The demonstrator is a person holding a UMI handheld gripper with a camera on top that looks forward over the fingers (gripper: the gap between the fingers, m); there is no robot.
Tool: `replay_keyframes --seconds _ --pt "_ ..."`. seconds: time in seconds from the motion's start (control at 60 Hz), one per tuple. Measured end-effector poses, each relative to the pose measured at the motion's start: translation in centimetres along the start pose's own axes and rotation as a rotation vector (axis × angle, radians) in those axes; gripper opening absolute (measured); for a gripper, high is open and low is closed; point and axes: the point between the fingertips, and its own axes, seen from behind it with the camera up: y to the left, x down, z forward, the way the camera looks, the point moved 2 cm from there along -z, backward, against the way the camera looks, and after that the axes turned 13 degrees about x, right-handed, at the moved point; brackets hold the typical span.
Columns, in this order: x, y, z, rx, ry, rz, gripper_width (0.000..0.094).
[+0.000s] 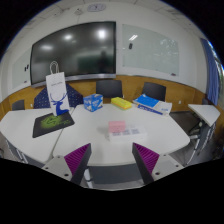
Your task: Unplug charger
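My gripper (112, 158) is open and empty, its two purple-padded fingers (77, 158) spread wide above the near edge of a white table (150, 140). No charger, plug or socket shows clearly in this view. A small pink object (117, 128) lies on the table just beyond the fingers.
On the table are a black mat (52, 123), a white paper bag with blue print (57, 88), a blue box (93, 102), a yellow item (121, 102) and blue-and-white books (151, 104). Chairs (108, 88) stand behind the table. A dark screen (75, 50) hangs on the far wall.
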Motion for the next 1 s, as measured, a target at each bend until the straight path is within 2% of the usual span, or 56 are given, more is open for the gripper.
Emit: replay_keyframes --seconds 0.117,0.383,0.617,0.85,0.917,0.95,0.967,1.0 --pt "-0.9 -0.9 3.3 0.026 -0.048 0.016 0.086" --pt "-2.0 0.0 10.9 -0.007 -0.115 0.021 0.0863" --pt "-1.6 1.9 16.5 -0.033 -0.133 -0.01 0.0856" --pt "-2.1 3.2 19.6 -0.051 -0.116 0.02 0.085" --pt "-2.4 3.1 20.2 -0.028 -0.121 0.023 0.0562" --pt "-2.3 3.1 20.3 -0.025 -0.112 0.004 0.0555" --pt "-2.4 3.1 20.4 -0.021 -0.115 -0.007 0.0508" --pt "-2.4 3.2 20.5 -0.018 -0.109 -0.02 0.0484"
